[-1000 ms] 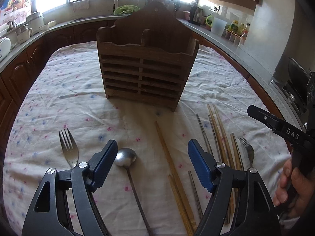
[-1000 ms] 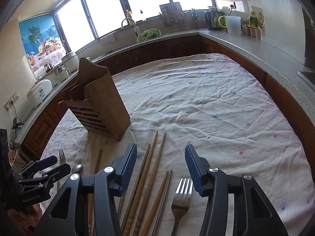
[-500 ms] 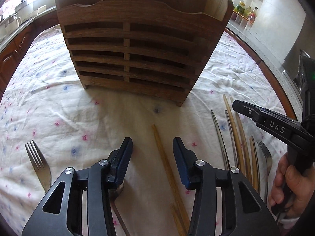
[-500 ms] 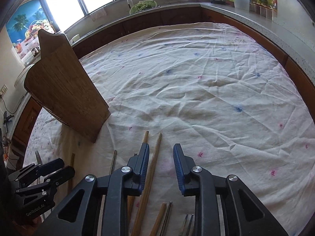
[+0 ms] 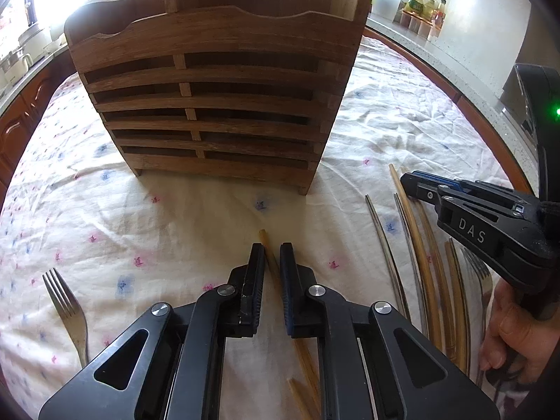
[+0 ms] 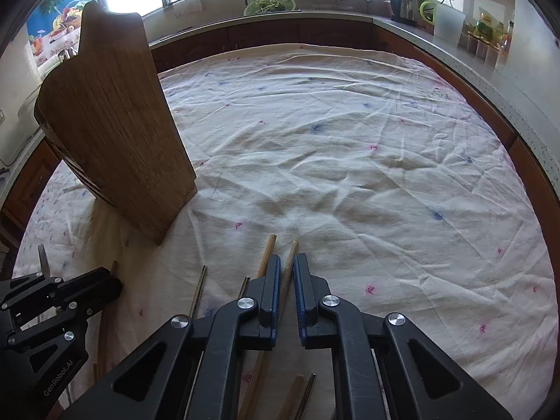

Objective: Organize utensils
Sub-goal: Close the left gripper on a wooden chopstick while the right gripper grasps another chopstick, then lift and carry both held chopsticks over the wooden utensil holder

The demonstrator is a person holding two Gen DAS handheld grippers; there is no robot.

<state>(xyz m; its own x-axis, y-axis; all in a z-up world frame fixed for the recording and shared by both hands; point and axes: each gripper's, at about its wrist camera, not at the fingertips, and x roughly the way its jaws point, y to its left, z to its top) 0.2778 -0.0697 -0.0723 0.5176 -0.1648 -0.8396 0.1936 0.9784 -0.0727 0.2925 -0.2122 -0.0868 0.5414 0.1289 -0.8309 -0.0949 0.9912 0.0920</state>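
Observation:
A slatted wooden utensil holder (image 5: 217, 98) stands on the flowered cloth; its plain side shows in the right wrist view (image 6: 112, 133). My left gripper (image 5: 272, 250) is shut on a wooden chopstick (image 5: 266, 245) lying on the cloth in front of the holder. My right gripper (image 6: 287, 260) is shut on another wooden chopstick (image 6: 291, 255), with a second one (image 6: 266, 252) just left of it. The right gripper also shows in the left wrist view (image 5: 437, 185), over a row of wooden and metal chopsticks (image 5: 416, 245).
A fork (image 5: 68, 308) lies on the cloth at the left. Another fork (image 5: 477, 273) lies at the right by the hand. The left gripper shows at the lower left of the right wrist view (image 6: 63, 297). A kitchen counter with jars (image 6: 490, 35) runs behind the table.
Both grippers have moved forward and down toward the cloth and closed from wide open. Each now pinches a wooden chopstick. The spoon has gone out of view under the left gripper.

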